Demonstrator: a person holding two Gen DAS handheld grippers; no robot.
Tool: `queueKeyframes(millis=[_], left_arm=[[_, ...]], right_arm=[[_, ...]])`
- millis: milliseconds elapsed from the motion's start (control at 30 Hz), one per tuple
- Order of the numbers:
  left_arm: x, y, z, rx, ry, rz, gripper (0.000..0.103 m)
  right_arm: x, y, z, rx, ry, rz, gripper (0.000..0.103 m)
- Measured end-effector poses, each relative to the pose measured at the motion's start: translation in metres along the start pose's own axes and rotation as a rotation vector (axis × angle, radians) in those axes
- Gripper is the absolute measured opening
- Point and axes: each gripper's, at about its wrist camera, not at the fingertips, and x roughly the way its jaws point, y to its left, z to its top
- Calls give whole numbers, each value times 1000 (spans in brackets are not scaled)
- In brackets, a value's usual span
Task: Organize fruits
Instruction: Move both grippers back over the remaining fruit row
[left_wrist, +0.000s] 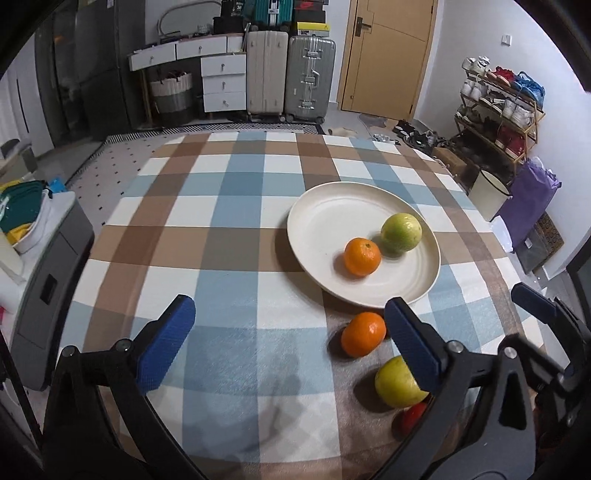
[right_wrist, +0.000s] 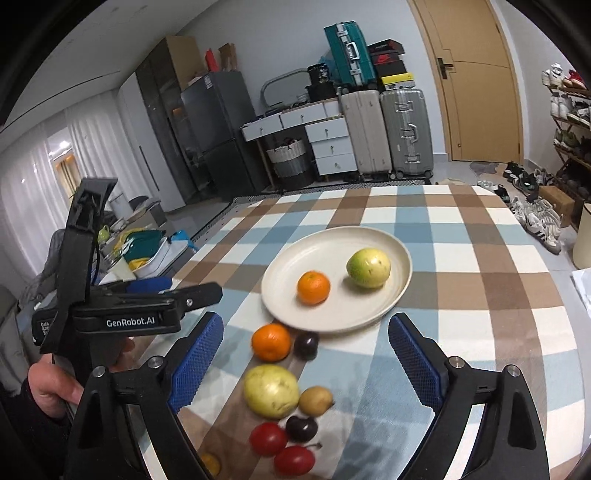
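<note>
Both claws gape wide, empty. The right claw (right_wrist: 306, 354) should drop squarely over the loose orange (right_wrist: 271, 342), avoiding the plum (right_wrist: 306, 345) touching it.

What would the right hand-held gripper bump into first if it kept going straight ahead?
Probably the orange lying on the table, just before the plate. The right hand-held gripper is open; depth is hard to judge.
</note>
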Motion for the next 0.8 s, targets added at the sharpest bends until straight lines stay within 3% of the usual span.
queueKeyframes(millis=[367, 800], left_arm=[[-14, 10, -17, -3, 16, 42, 102], [-1, 44, -38, -72, 69, 28, 102]], right_arm=[[4, 19, -18, -32, 65, 25, 93], [37, 28, -34, -42, 158, 36, 91]])
